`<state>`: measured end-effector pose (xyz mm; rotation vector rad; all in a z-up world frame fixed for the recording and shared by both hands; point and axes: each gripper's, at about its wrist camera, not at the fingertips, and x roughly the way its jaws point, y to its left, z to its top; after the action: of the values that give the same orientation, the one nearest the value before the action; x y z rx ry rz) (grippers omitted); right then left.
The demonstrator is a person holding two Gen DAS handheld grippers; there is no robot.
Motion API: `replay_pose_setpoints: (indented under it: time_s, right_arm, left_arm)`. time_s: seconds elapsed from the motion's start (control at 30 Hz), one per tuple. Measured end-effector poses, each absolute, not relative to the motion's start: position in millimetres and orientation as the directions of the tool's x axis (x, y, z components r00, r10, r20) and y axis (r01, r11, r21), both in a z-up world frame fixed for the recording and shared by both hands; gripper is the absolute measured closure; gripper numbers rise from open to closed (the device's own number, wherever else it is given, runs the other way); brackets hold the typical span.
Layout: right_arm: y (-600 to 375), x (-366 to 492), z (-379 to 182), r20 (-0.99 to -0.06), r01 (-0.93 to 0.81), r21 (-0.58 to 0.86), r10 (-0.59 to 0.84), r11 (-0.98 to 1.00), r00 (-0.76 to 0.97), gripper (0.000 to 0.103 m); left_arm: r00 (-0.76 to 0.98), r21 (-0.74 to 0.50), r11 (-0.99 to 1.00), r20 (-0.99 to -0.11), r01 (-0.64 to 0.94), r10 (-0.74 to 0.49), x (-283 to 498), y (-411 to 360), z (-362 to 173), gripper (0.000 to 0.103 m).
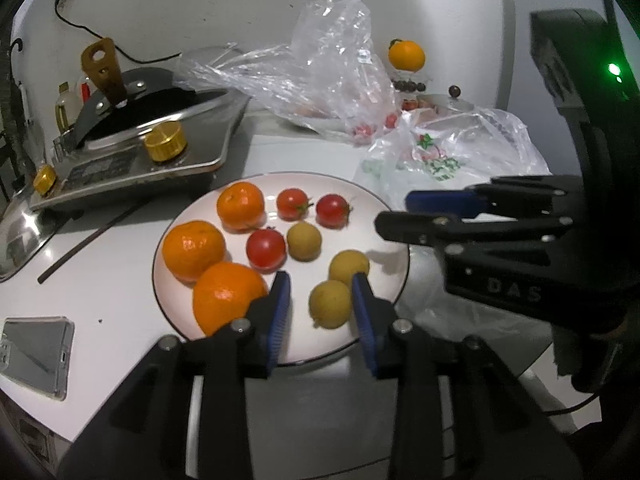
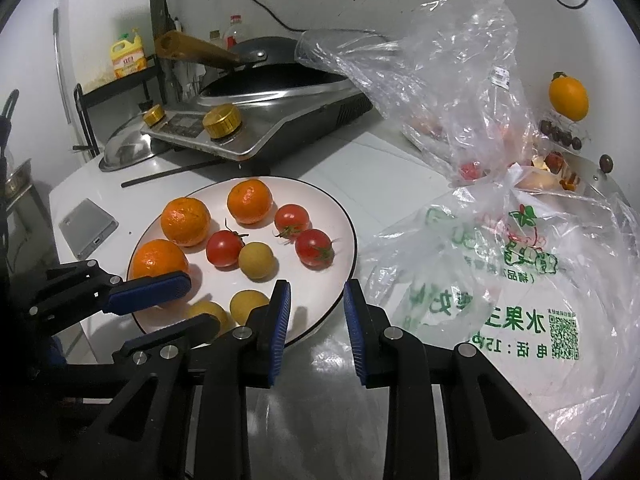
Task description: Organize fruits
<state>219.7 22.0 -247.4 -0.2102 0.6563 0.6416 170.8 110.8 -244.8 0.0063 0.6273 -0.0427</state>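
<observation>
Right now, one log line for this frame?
left gripper: open, over plate | right gripper: open, at plate edge | fruit on plate: oranges, tomatoes, yellow fruit

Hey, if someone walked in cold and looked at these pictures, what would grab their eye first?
Probably the white plate mid-counter, with three oranges on its left, three red tomatoes in the middle and three small yellow fruits nearer the cameras. Next, the crumpled plastic bags to its right, then the open left gripper and right gripper at the plate's near edge.

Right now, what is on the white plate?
On the white plate: three oranges, three tomatoes, three yellow fruits. The left gripper partly covers the nearest fruits.
</observation>
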Motion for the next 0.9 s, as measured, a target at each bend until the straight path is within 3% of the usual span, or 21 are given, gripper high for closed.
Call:
replay_pose_setpoints:
  time_s: [0.07, 0.3, 0.4, 0.67, 0.77, 0.9]
  right_arm:
    - [16.9, 216.8, -245.2, -0.615, -0.610, 0.014, 0.488, 0.792, 0.619, 0.065]
    - [-4.6, 204.7, -238.2, -0.575, -0.586, 0.016, 0.487, 0.810, 0.657, 0.064]
    - [-13.7, 195.1, -233.4, -0.549, -0.572, -0.008, 0.475, 0.820, 0.688, 0.064]
    - [-48.7, 168.7, -214.1, -0.457, -0.532, -0.003, 0.472, 0.847, 0.754, 0.063]
    - [-64.6, 155.4, -204.4, -0.402, -0.511, -0.006, 0.466, 0.859, 0.788, 0.054]
    - [-83.1, 138.9, -192.7, -0.313, -0.483, -0.019, 0.454, 0.876, 0.835, 0.046]
  left_arm:
    - [0.815, -0.012, 0.999, -0.578, 0.030, -0.031, 168.2, 110.2, -241.9, 0.065]
    - [0.853, -0.010, 1.000, -0.521, 0.013, -0.016, 153.1, 101.2, -225.3, 0.063]
    - [0.877, -0.020, 1.000, -0.481, -0.006, -0.005, 143.2, 97.4, -216.0, 0.034]
    - [0.930, -0.037, 0.999, -0.368, -0.024, 0.009, 115.5, 82.9, -188.5, 0.033]
    - [0.958, -0.043, 0.999, -0.286, -0.028, 0.014, 100.7, 74.7, -175.2, 0.032]
    - [0.983, -0.043, 0.999, -0.181, -0.026, 0.018, 84.3, 64.8, -161.6, 0.023]
